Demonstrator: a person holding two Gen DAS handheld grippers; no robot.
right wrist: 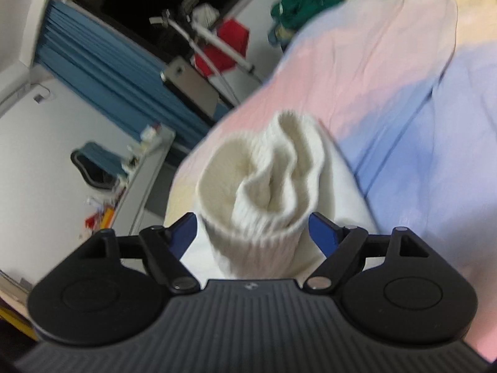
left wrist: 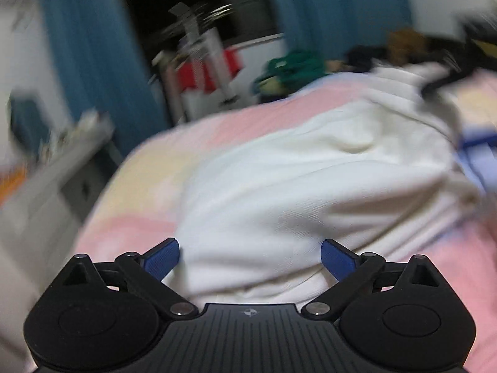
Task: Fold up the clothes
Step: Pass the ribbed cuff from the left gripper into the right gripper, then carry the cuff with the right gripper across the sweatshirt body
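Note:
A cream-white knit garment (left wrist: 304,186) lies spread on the pastel bedsheet (left wrist: 139,180). My left gripper (left wrist: 250,259) is open, its blue fingers to either side of the garment's near edge. In the right wrist view, a ribbed cuff or hem of the garment (right wrist: 264,183) stands bunched between the fingers of my right gripper (right wrist: 251,233), which looks open around it. The other gripper shows blurred at the far right of the left wrist view (left wrist: 450,71), at the garment's far end.
A pile of green and dark clothes (left wrist: 292,68) lies at the far end of the bed. Blue curtains (left wrist: 87,59), a white drying rack with red cloth (left wrist: 211,68) and a white cabinet (left wrist: 46,186) stand left of the bed.

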